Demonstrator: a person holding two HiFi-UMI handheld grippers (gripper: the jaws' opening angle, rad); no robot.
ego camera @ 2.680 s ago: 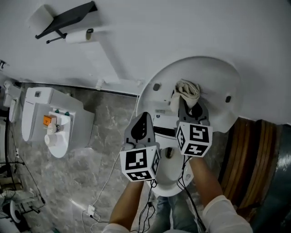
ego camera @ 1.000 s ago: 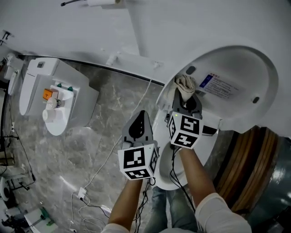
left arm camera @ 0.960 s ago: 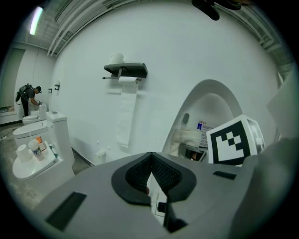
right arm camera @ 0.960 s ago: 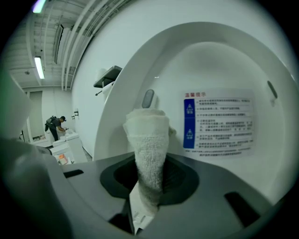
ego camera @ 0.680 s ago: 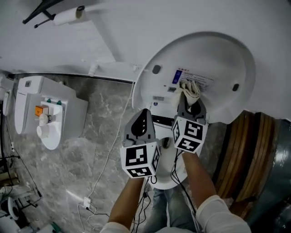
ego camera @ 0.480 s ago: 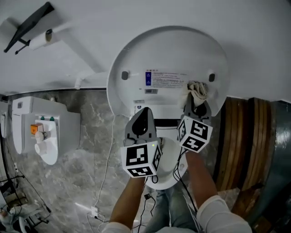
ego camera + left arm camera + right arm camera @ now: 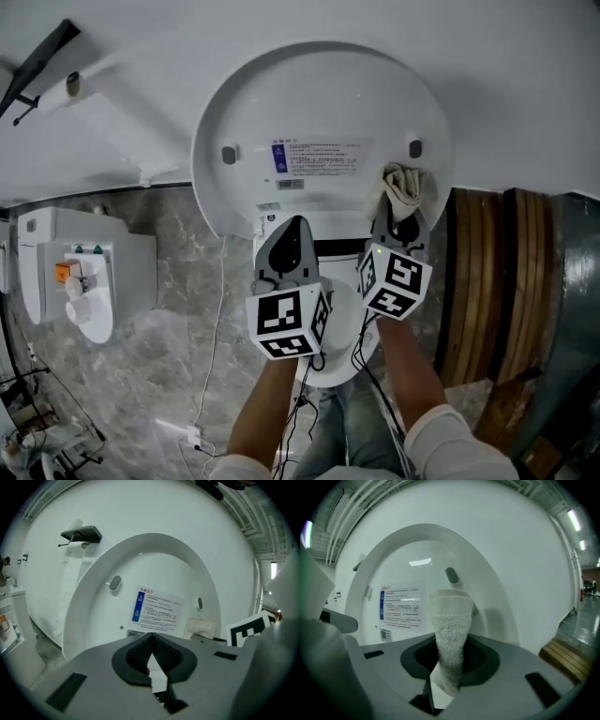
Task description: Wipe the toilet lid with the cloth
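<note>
The white toilet lid (image 7: 319,103) stands raised, its underside facing me, with a printed label (image 7: 314,157) and two grey bumpers. My right gripper (image 7: 401,217) is shut on a cream cloth (image 7: 405,185), which presses on the lid's lower right part just below the right bumper (image 7: 415,148). In the right gripper view the cloth (image 7: 451,634) rises from between the jaws against the lid (image 7: 417,573). My left gripper (image 7: 292,246) is shut and holds nothing, hanging in front of the lid's lower middle. The left gripper view shows the lid (image 7: 154,583) and the cloth (image 7: 200,628) at the right.
A second white toilet unit (image 7: 80,277) stands on the grey marble floor at the left. A toilet-roll holder (image 7: 42,61) is on the white wall at upper left. Brown wooden boards (image 7: 487,281) stand at the right. Cables (image 7: 220,319) run across the floor.
The cloth has swept across the lid from its left part, past the label, to the lower right beside the right bumper. My left gripper has kept beside it, still shut.
</note>
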